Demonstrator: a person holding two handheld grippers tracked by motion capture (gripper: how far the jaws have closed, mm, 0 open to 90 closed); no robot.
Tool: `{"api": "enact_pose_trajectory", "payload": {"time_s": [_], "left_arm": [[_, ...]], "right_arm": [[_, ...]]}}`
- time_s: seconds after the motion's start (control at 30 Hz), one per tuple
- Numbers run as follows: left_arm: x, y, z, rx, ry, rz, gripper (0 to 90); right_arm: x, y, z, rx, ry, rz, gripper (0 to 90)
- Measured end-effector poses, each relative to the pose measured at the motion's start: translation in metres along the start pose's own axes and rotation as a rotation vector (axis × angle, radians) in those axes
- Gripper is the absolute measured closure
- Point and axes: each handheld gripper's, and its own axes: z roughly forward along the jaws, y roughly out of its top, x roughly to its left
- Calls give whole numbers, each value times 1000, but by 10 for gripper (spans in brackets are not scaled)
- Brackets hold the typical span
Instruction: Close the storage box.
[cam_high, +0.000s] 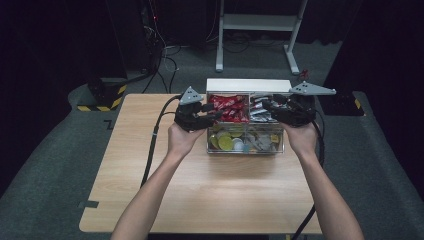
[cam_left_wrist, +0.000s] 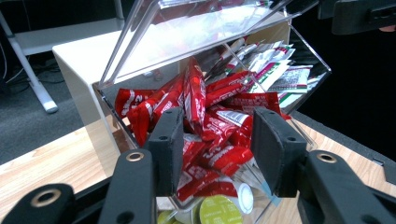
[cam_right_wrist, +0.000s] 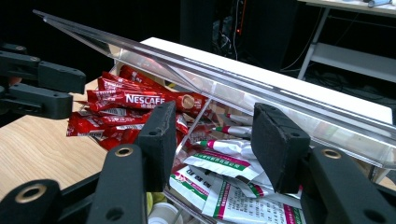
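- Clearly light, limp, slippery: red sachets (cam_left_wrist: 205, 116) in clear box (cam_high: 245, 149); best pinched mid-length.
- Left tool (cam_left_wrist: 217, 149) wide open, empty.
- Right tool (cam_right_wrist: 215, 144) likewise agape, holding nothing.

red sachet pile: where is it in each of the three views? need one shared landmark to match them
High view: red sachets at centre, in the upper left compartment of the clear box.
Left gripper view: red sachets mid-frame, between and beyond the open jaws.
Right gripper view: red sachets left of centre, beyond the left jaw.
Shared landmark: the white and green sachets in the neighbouring compartment.
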Motion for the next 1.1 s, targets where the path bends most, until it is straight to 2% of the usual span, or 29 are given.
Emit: {"api": "enact_pose_trajectory", "payload": {"time_s": [0.13,0.27,0.57,0.9,1.1], "left_arm": [[1,2,6,6,20,-7,566],[0,3,13,26,20,12,573],[-1,8,24,36,42,4,607],[-2,8,36,55,56,-3,688],[0,8,36,50,63,-11,792]], "right_arm": [[-1,0,0,5,1,-2,506],[0,1,0,5,0,-3,506],[1,1,0,14,-7,-7,505],[2,1,0,21,-17,-19,504],[3,1,1,25,-22,-18,502]]}}
